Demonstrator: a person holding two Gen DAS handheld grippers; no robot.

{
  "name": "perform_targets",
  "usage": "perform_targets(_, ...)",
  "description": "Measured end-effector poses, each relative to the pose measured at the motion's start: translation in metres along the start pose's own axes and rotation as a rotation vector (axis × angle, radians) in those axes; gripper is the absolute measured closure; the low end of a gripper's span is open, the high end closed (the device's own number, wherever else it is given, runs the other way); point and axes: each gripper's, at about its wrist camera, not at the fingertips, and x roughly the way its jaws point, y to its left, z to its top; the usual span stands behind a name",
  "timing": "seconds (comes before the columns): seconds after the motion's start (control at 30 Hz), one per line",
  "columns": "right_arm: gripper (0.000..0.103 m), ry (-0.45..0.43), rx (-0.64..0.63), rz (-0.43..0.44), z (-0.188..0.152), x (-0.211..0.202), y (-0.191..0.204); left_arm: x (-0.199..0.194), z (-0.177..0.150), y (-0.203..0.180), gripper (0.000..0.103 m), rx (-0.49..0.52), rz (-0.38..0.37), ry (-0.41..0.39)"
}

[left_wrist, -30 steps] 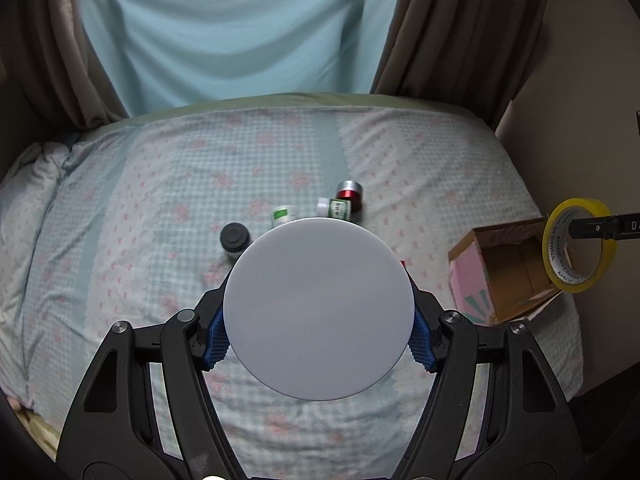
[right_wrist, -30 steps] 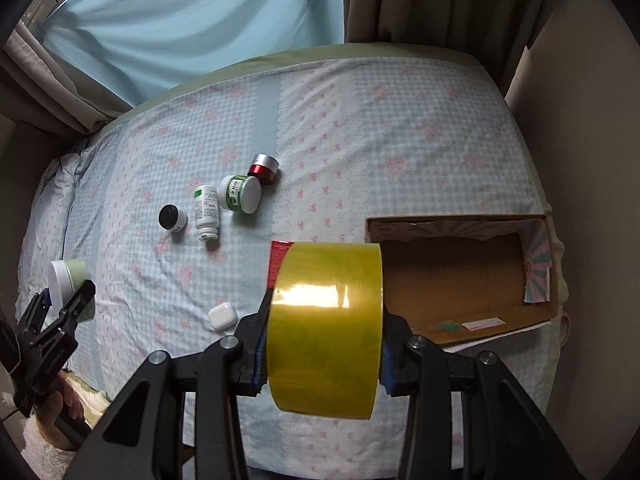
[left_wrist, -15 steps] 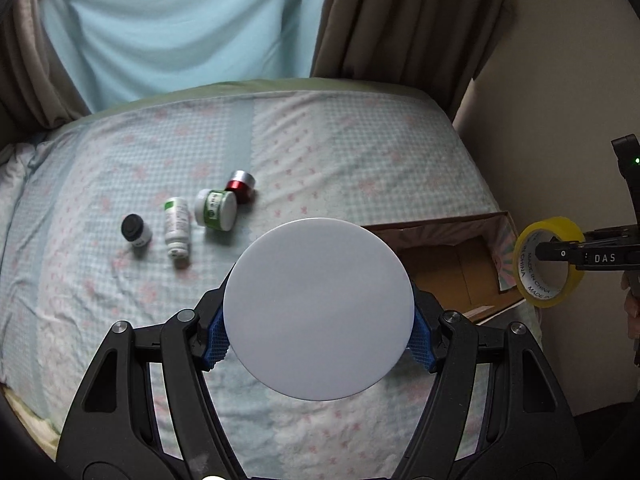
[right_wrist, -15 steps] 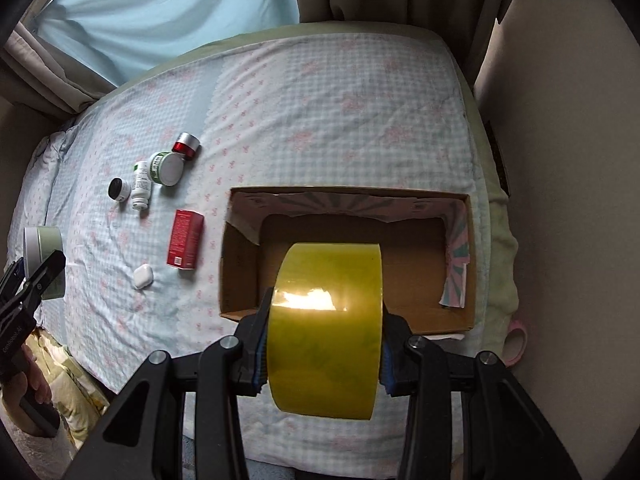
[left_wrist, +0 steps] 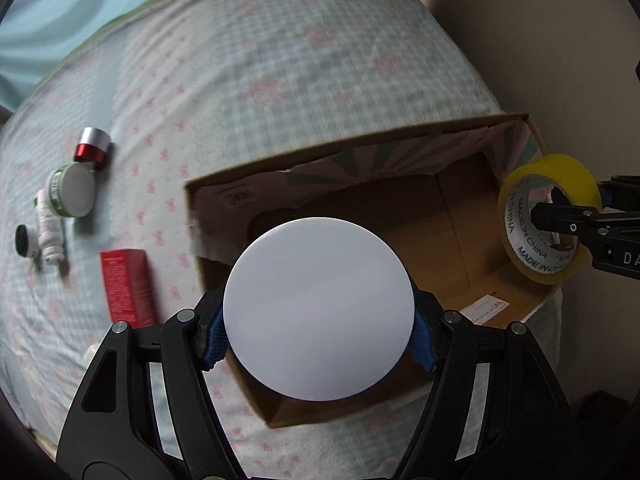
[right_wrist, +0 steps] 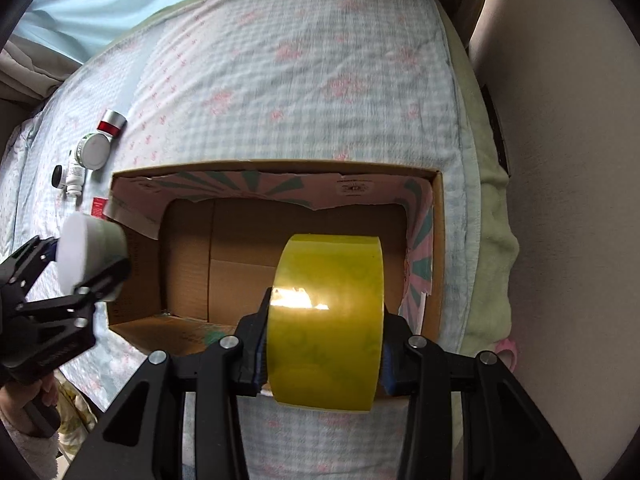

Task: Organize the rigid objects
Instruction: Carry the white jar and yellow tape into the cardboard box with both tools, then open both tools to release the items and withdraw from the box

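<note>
Pinching a white jar (left_wrist: 318,308) and yellow tape (right_wrist: 325,332), both jaws have moved over the box (right_wrist: 276,170).

We hold the left hand-held gripper (left_wrist: 319,334) clamped on a white round jar (left_wrist: 318,308) and the right hand-held gripper (right_wrist: 323,350) clamped on a yellow tape roll (right_wrist: 326,320), both raised side by side.

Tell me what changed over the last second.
Both tongs moved from above the bedsheet to over the open cardboard box: the left tongs carrying the white-lidded jar, the right tongs the yellow tape roll. Neither let go. The bottles, jars and red carton stayed on the bed.
</note>
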Motion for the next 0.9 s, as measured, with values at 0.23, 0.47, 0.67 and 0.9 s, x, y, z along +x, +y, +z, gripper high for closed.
perform_targets(0.23, 0.065, 0.038, -0.03, -0.015, 0.002, 0.03, -0.005, 0.051, 0.01, -0.022, 0.035, 0.046, -0.008, 0.108)
perform_targets(0.47, 0.065, 0.056, 0.016, 0.041, 0.007, 0.038, -0.013, 0.059, 0.014, -0.027, 0.035, 0.092, 0.007, 0.123)
perform_targets(0.67, 0.065, 0.048, 0.028, 0.078, 0.009, 0.036, -0.009, 0.059, 0.012, -0.032, 0.035, 0.117, 0.006, 0.137)
perform_targets(0.9, 0.0, 0.02, 0.078, 0.031, 0.016, 0.026, -0.01, 0.045, 0.017, -0.031, 0.0, 0.101, 0.019, 0.105)
